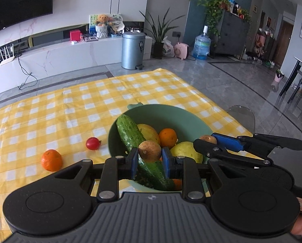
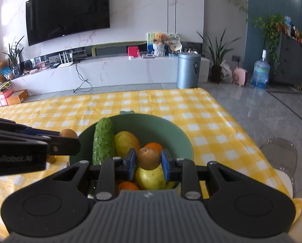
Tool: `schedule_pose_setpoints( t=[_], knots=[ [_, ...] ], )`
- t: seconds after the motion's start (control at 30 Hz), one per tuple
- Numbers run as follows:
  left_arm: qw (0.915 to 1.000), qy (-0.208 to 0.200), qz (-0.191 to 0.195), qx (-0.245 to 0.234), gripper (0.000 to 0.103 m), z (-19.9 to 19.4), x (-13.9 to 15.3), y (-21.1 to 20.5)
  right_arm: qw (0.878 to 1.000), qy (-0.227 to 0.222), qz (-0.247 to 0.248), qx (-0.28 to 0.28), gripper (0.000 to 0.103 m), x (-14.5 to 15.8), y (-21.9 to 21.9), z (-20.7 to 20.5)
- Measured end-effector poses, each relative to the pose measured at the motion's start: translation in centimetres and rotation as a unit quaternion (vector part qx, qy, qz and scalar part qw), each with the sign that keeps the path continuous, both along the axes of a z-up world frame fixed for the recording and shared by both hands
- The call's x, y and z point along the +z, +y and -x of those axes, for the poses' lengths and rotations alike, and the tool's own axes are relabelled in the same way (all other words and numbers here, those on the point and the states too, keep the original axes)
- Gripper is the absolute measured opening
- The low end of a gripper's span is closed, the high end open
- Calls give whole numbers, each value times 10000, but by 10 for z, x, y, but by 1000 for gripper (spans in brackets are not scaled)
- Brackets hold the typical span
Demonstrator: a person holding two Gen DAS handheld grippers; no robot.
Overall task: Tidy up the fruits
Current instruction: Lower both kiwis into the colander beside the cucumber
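Observation:
My left gripper (image 1: 150, 157) is shut on a small brown round fruit (image 1: 150, 149), held over the near rim of the green bowl (image 1: 191, 119). A second small brown fruit (image 2: 149, 158) sits in my right gripper (image 2: 149, 162), shut above the same bowl (image 2: 181, 139). Each gripper shows in the other's view: the right gripper (image 1: 205, 141) from the right, the left gripper (image 2: 70, 139) from the left. In the bowl lie a cucumber (image 1: 130, 135), a yellow fruit (image 1: 149, 132), an orange (image 1: 167, 137) and a pale pear (image 1: 186, 151). An orange (image 1: 51, 160) and a small red fruit (image 1: 93, 143) lie on the cloth, left of the bowl.
A yellow checked cloth (image 1: 70, 105) covers the table. The table's far edge drops to a grey tiled floor with a metal bin (image 1: 132, 49). A clear chair back (image 2: 278, 154) stands at the table's right side.

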State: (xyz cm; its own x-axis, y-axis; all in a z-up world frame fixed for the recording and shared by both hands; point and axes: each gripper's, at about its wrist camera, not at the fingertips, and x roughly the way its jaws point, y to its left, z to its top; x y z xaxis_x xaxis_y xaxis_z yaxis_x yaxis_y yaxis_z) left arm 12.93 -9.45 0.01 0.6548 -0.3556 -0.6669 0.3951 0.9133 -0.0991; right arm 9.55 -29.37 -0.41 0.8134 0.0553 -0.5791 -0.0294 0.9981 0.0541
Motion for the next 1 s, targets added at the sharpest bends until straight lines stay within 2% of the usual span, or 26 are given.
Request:
schedule_pose_setpoints(
  t=[0.27,0.77,1.0],
  knots=[
    [9996,263,-47,5,27,-13,-17,-6,9992,353,-149,-96,23,-10,-4,-15],
    [9988,498,-21,7,28,-23,-32,-7,9967,811,7,-63,23,-23,2,-31],
    [9982,594,99,37,28,-25,-33,-5,9967,812,26,-79,24,-24,3,-30]
  ],
)
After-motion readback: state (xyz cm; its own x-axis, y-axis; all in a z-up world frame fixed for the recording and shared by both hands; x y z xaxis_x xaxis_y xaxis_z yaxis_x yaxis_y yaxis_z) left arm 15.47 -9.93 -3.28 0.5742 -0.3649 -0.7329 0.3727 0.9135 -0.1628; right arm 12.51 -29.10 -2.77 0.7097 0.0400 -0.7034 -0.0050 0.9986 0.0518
